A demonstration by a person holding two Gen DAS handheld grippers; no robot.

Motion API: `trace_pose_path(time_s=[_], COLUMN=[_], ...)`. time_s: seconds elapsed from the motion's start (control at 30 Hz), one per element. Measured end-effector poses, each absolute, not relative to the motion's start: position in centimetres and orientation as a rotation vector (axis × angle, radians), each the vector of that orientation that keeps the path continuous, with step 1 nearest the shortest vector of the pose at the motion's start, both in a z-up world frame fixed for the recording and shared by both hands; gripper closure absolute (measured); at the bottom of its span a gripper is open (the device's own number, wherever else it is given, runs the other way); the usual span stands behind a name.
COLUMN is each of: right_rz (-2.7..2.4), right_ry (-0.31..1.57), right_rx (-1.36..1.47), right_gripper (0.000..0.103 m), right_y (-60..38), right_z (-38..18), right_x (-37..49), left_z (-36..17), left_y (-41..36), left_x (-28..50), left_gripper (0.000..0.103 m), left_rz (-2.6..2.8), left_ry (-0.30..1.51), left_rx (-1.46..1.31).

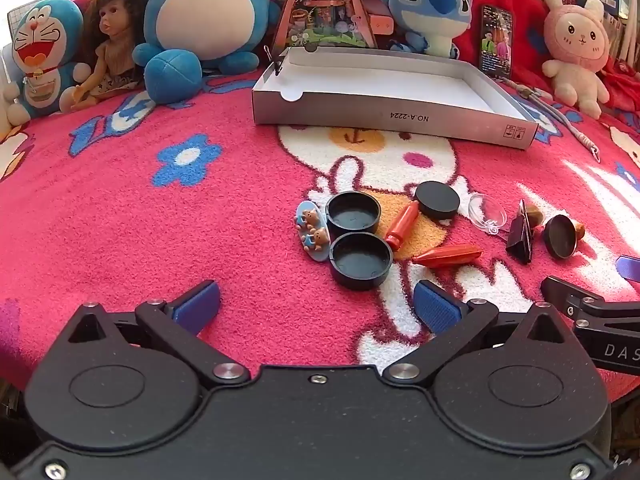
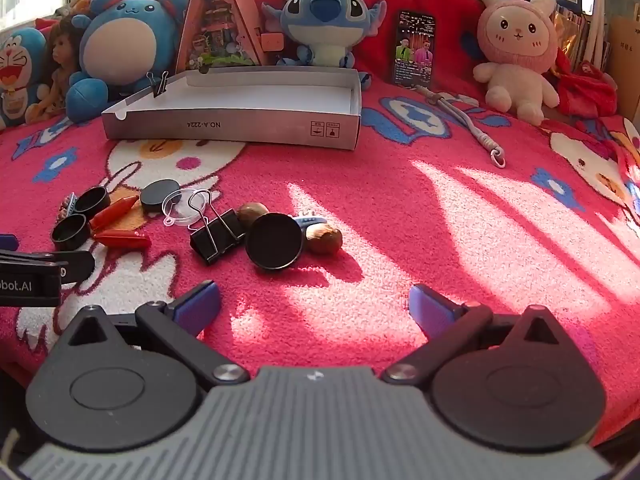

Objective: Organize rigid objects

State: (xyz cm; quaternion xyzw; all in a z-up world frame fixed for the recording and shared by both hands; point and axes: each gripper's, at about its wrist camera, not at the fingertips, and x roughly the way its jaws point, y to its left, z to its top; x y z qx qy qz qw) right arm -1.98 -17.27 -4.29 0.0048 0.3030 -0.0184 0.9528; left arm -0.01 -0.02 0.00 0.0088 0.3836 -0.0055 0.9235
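Two hand-held grippers hovered low over a fuzzy pink blanket (image 2: 400, 208), and nothing had been picked up. The left gripper (image 1: 316, 306) had its blue ribbed fingers spread wide and empty; the right gripper (image 2: 314, 308) was likewise wide open and held nothing.

A shallow grey cardboard box (image 1: 384, 116), white inside, lay open at the far side. One small binder clip (image 2: 160, 84) was pinched on its left wall; otherwise it looked unfilled, so the sorting seemed to be at its start.

All the loose pieces lay well in front of the box, scattered on the blanket. Nearest the left gripper were two round black plastic caps (image 1: 360, 258), hollow side up, touching each other, beside an oval bear charm (image 1: 313, 230). Right of these lay two smooth orange tapered pieces (image 1: 446, 255), a flat black disc (image 1: 437, 200) and a clear plastic dome (image 1: 486, 213). Further right were a large black binder clip (image 2: 216, 234), a tilted black lid (image 2: 274, 240) and two brown nut-like lumps (image 2: 325, 239).

The next move probably called for closing on a cap's rim and carrying it to the box.
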Motion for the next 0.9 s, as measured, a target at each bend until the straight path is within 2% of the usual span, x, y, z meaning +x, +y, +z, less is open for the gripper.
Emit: trace_pose_path(time_s=[0.9], right_rz=[-0.043], right_ry=[0.634], right_rx=[-0.001], right_gripper=[0.000], right_y=[-17.12], right_z=[-4.23], right_x=[-1.91], left_z=[-0.02], left_y=[0.03], left_x=[0.04], left_gripper=[0.000], left_rz=[-0.009], left_ry=[0.805], left_rx=[0.008])
